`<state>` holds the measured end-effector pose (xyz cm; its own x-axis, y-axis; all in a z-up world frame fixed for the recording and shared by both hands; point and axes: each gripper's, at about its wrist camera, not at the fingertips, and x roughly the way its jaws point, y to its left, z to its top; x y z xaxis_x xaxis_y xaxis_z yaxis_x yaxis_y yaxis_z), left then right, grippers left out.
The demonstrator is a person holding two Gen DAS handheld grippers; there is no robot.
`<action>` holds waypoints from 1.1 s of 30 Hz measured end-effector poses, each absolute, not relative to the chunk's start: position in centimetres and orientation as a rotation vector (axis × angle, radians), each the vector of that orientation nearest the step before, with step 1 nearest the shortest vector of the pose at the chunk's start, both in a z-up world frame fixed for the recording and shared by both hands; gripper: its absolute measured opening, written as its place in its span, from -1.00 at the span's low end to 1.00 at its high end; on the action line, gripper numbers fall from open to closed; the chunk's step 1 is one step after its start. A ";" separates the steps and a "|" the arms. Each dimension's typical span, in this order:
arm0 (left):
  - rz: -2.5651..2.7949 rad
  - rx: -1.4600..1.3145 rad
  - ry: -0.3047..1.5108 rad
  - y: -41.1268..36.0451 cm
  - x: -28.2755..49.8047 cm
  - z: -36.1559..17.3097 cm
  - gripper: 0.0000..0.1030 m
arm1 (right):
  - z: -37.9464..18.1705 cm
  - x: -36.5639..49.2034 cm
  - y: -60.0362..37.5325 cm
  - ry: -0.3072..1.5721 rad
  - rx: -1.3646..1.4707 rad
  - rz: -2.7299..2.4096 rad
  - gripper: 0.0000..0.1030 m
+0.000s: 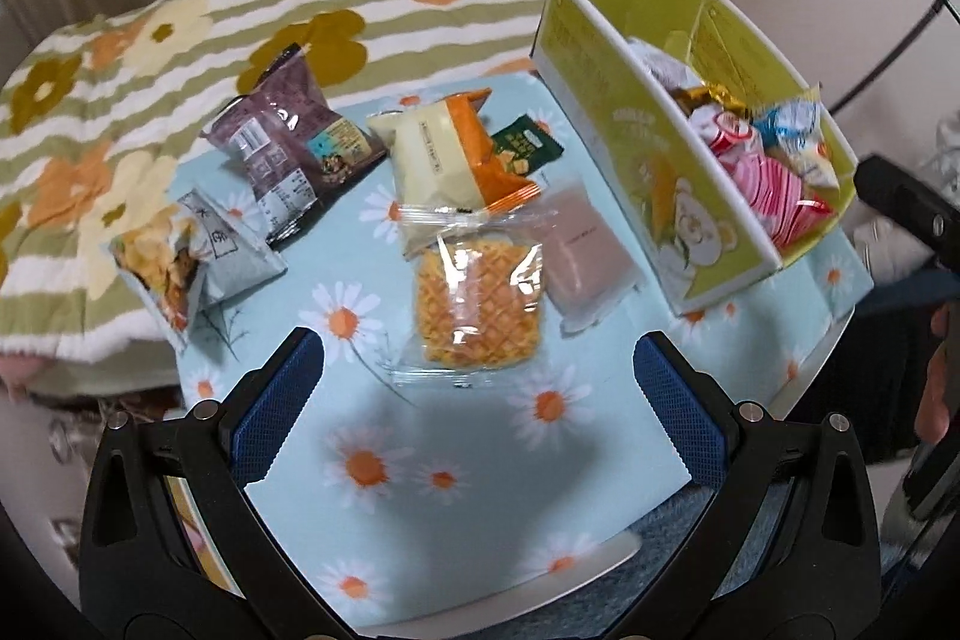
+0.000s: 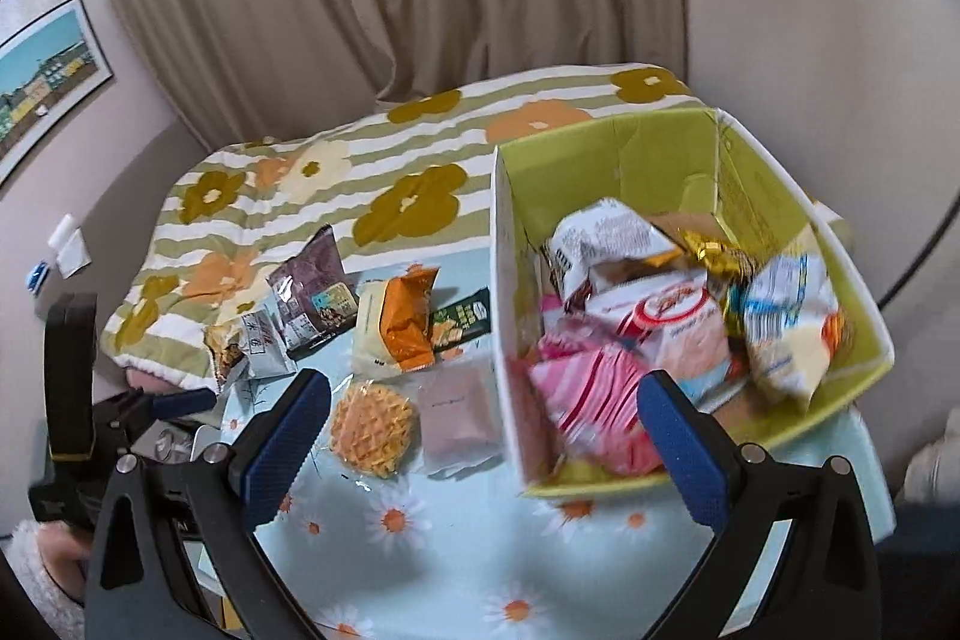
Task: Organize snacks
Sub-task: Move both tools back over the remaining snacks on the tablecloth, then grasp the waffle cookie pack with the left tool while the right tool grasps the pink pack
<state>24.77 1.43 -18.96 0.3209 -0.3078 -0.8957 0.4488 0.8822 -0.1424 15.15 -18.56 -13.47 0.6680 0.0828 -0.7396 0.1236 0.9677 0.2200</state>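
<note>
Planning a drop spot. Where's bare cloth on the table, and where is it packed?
Free: the daisy cloth nearer the camera than the waffle pack, between the open left tool fingers. Crowded: the row of packets from the chip bag across to the green box, itself heaped with snacks.

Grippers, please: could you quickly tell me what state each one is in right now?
Left gripper: open, holding nothing, jaws spread above the waffle packet.
Right gripper: open, holding nothing, jaws spread near the green box.
</note>
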 end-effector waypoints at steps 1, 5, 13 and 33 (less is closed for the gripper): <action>-0.516 0.147 1.151 1.8 25.2 -19.2 0.99 | -13.8 14.9 -17.9 0.844 0.258 -0.046 0.98; -0.590 0.173 1.201 2.1 26.7 -20.9 0.99 | -15.5 13.6 -16.0 0.857 0.246 -0.110 0.98; -0.669 0.213 1.269 0.3 28.8 -24.8 0.99 | -20.4 12.1 -12.5 0.889 0.134 -0.116 0.98; -0.513 0.257 1.336 -4.6 30.7 -32.3 0.99 | -28.9 16.4 -8.8 0.947 -0.165 -0.003 0.96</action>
